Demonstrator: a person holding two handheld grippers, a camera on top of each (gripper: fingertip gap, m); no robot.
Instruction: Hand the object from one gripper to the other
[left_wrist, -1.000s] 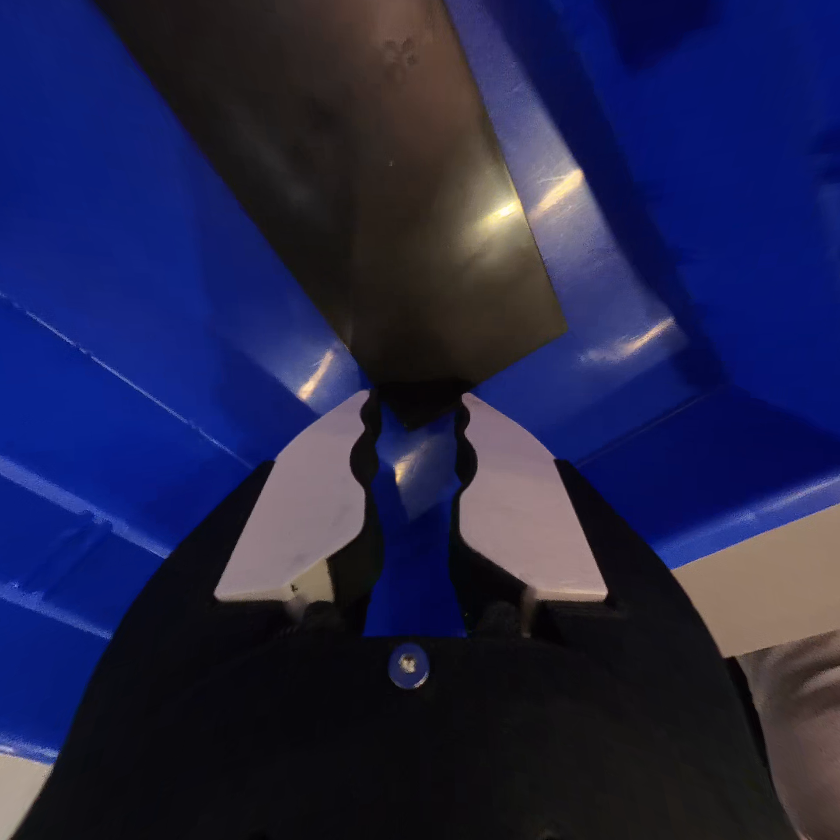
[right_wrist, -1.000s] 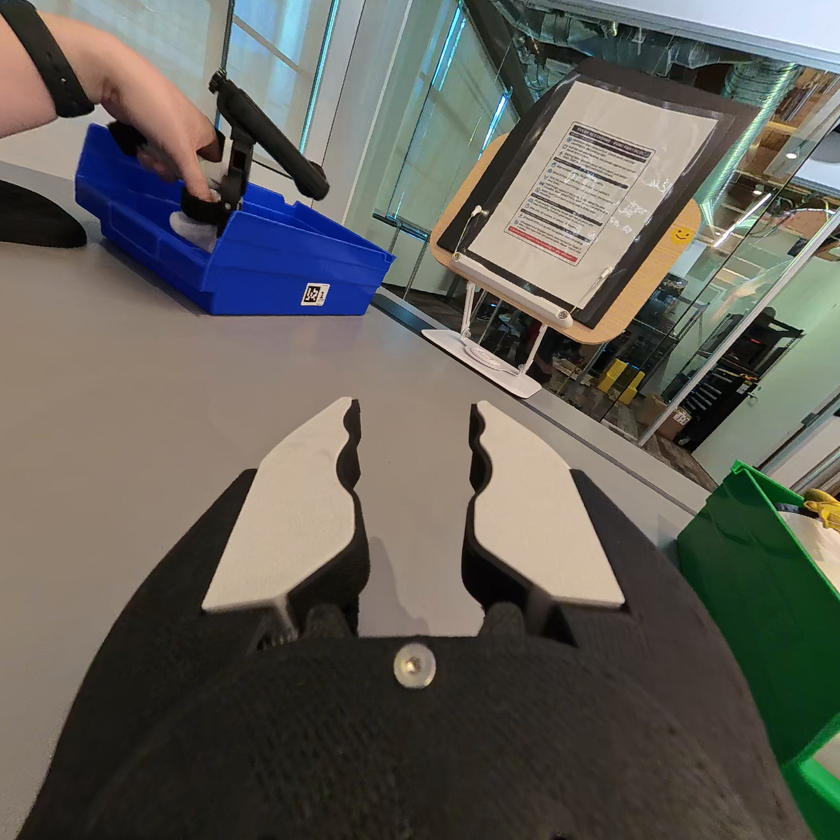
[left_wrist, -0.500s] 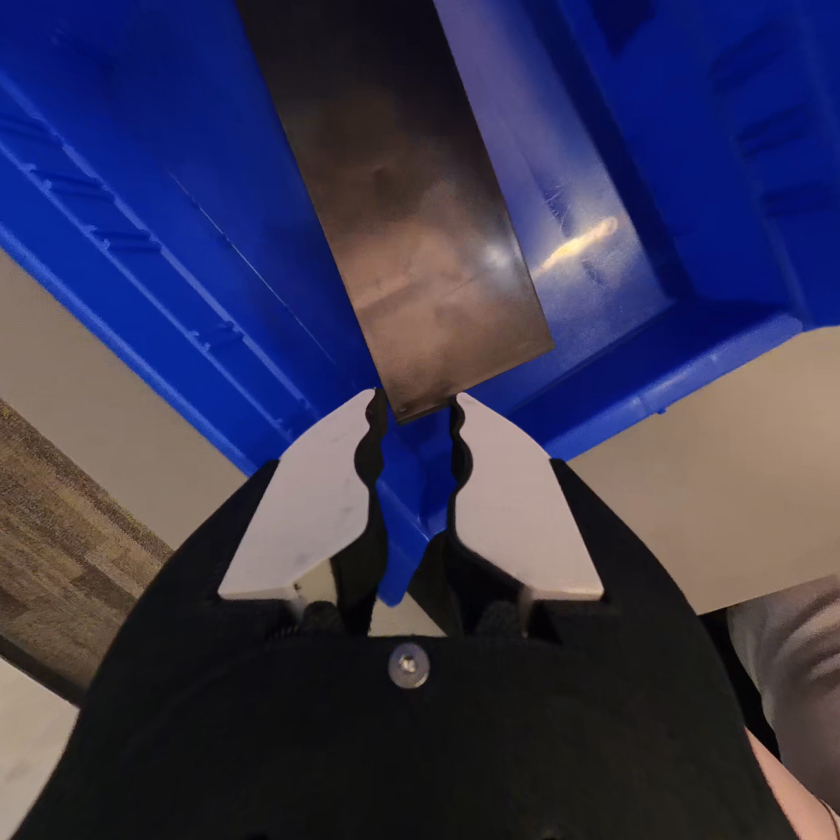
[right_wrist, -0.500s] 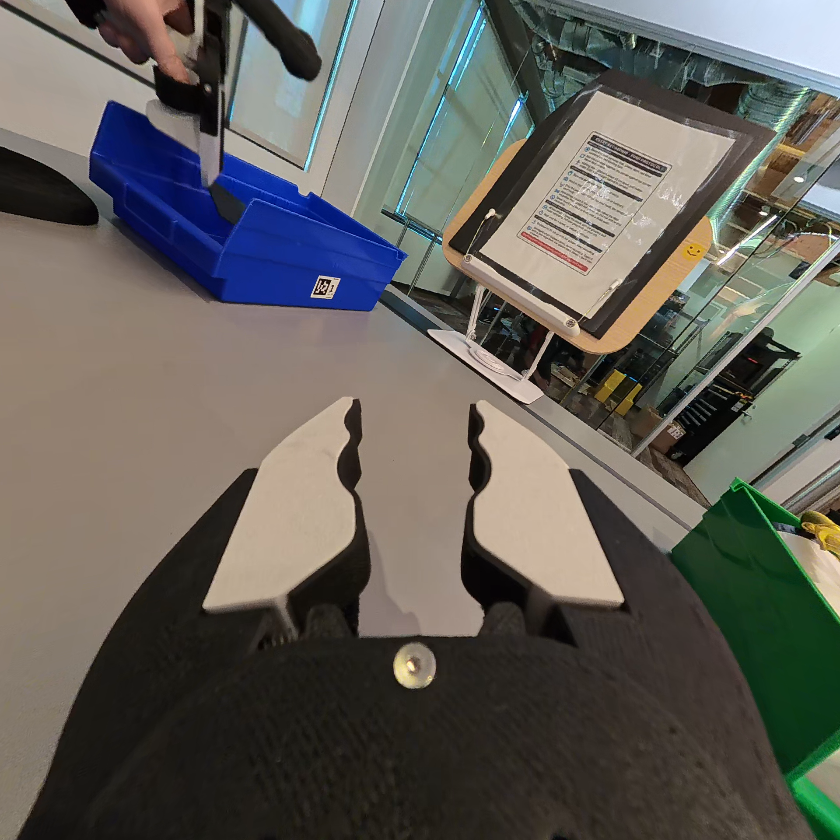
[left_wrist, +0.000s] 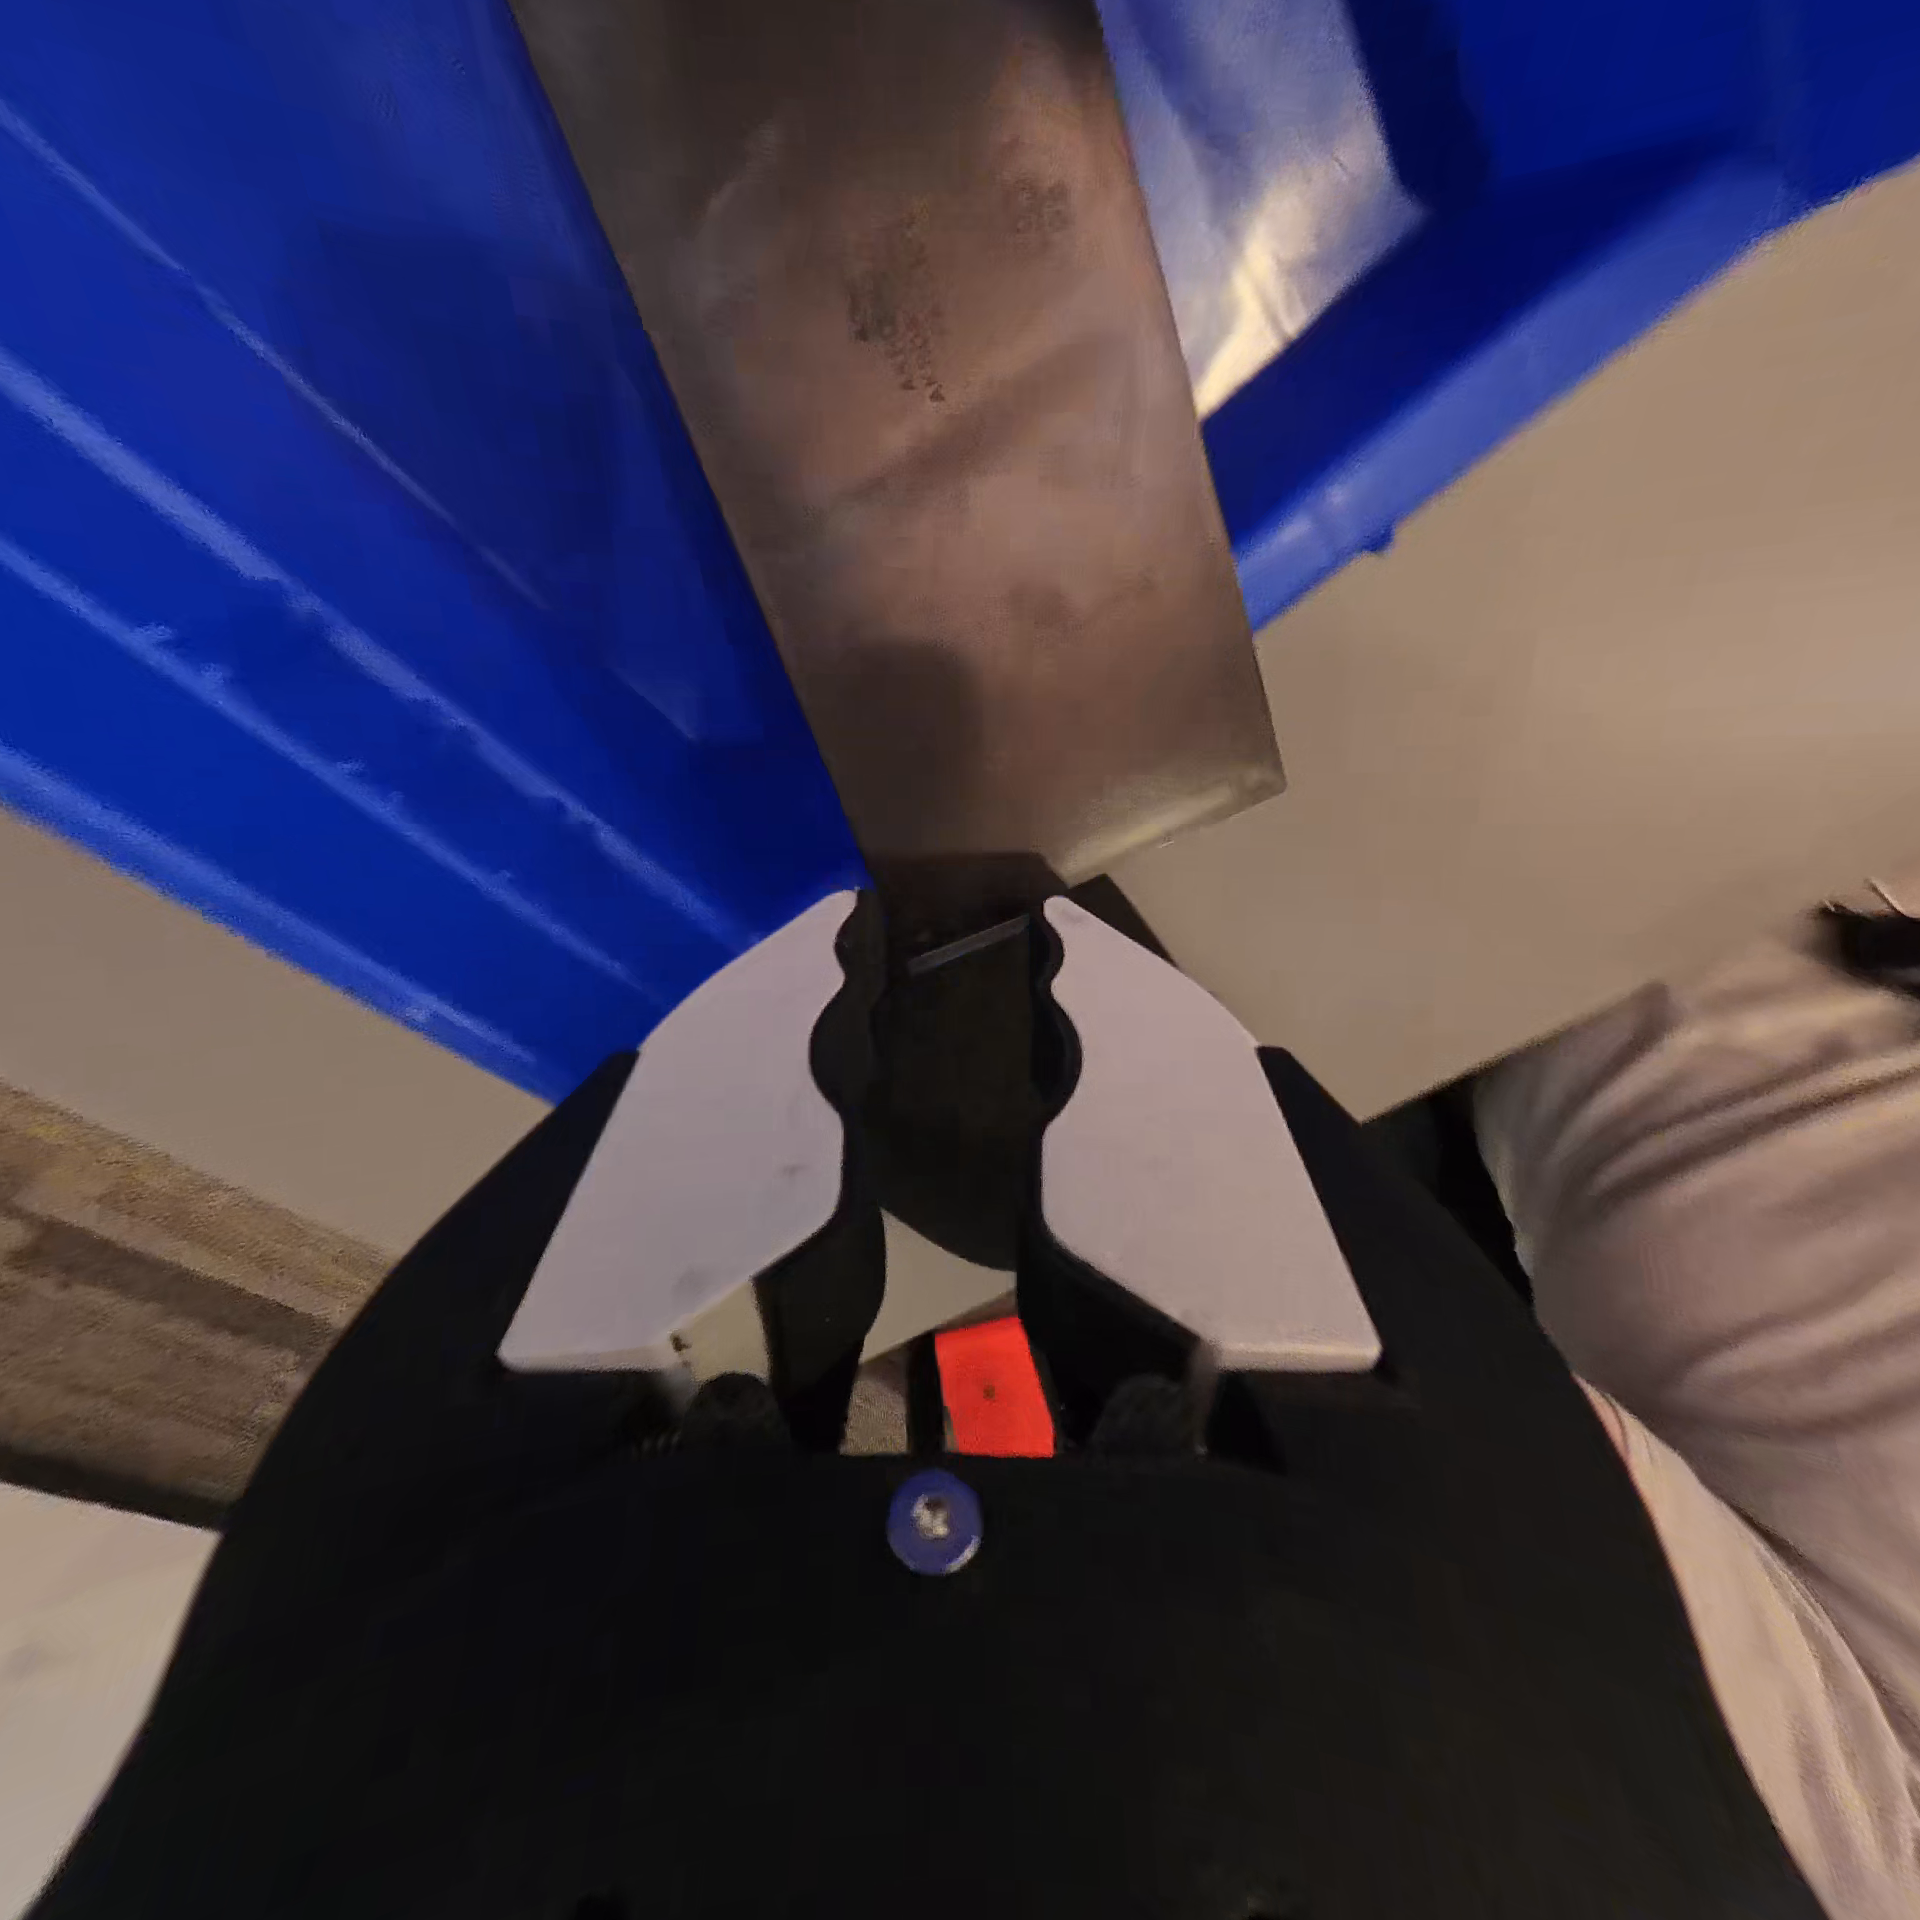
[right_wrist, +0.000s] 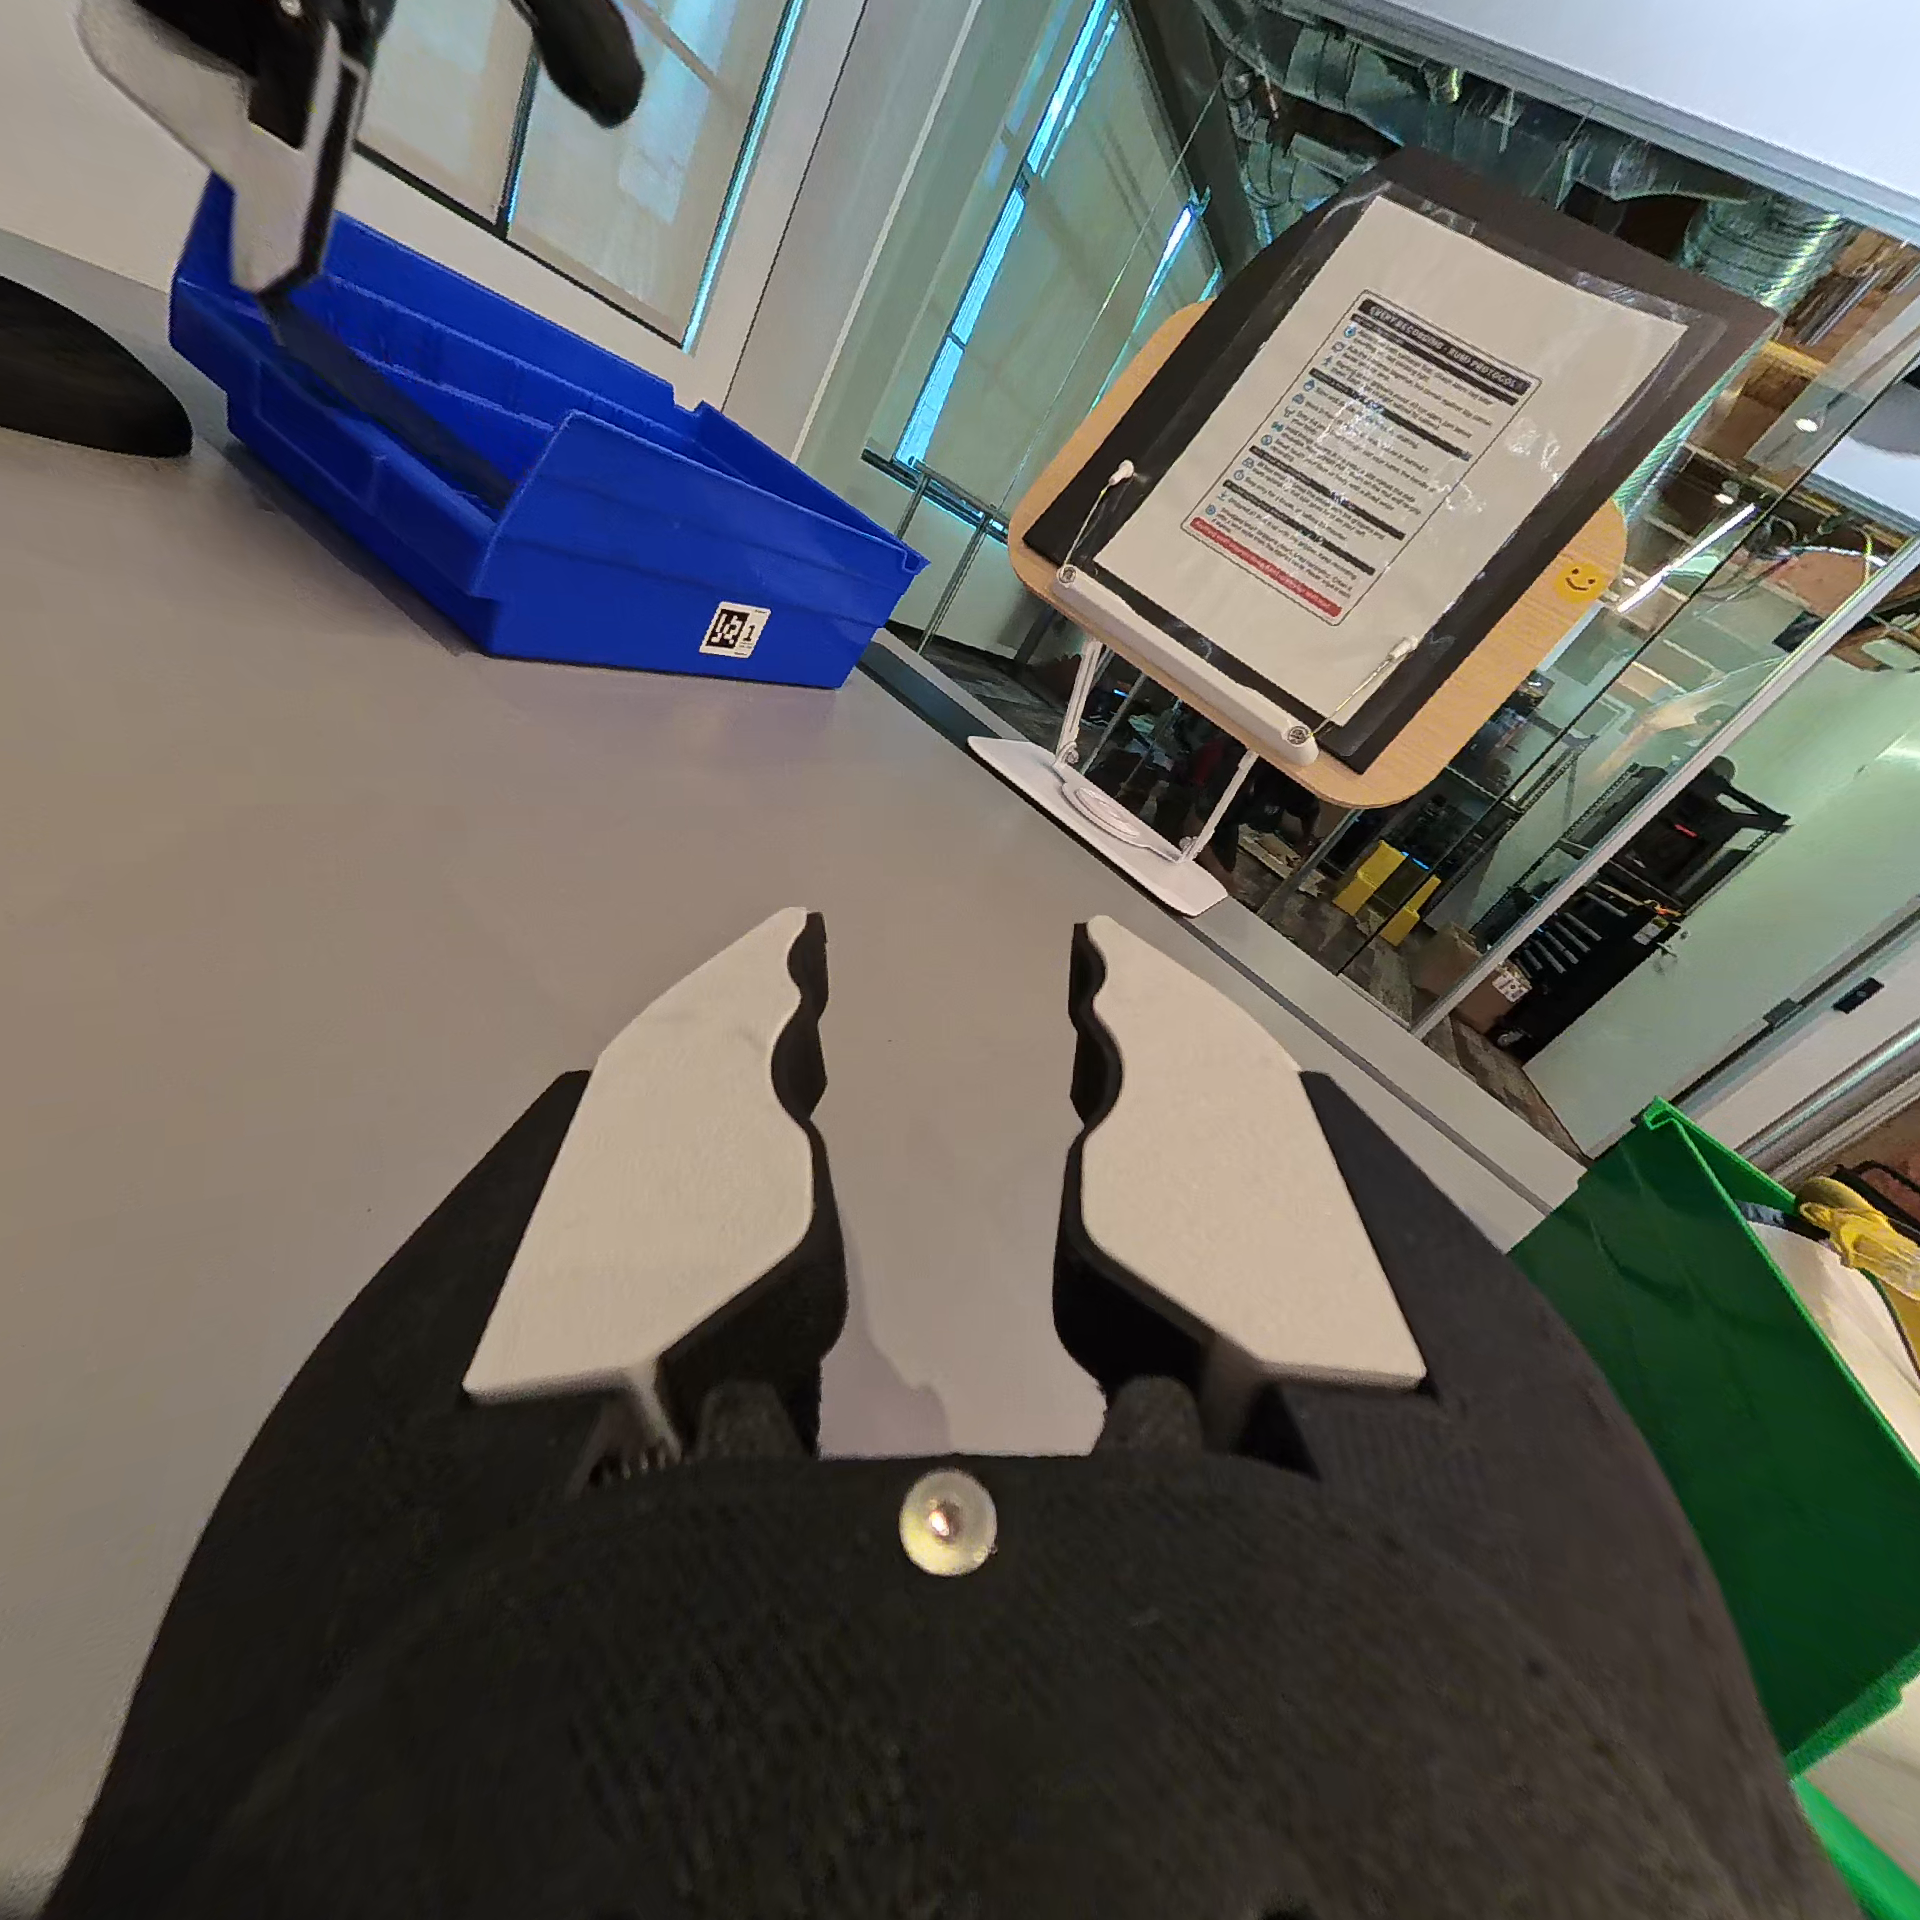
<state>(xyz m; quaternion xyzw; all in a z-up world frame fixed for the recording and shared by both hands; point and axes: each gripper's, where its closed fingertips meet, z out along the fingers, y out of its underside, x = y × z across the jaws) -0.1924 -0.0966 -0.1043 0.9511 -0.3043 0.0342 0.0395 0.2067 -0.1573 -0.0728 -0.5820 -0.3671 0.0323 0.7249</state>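
The left gripper (left_wrist: 951, 914) is pinching the black handle of a flat metal scraper (left_wrist: 935, 436), its jaws pressed onto it, holding the smooth blade above the blue plastic bin (right_wrist: 665, 582), which is wearing a small square coded sticker (right_wrist: 735, 630). The right gripper (right_wrist: 945, 966) is hovering over the grey table (right_wrist: 312, 831) with jaws spread, beside a green bin (right_wrist: 1714, 1403) holding something yellow (right_wrist: 1860, 1231).

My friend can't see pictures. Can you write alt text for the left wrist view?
The left gripper pinches the dark handle end of a flat metal scraper, whose blade points away above a blue bin. A grey table lies beneath, and a pale sleeve shows at right.
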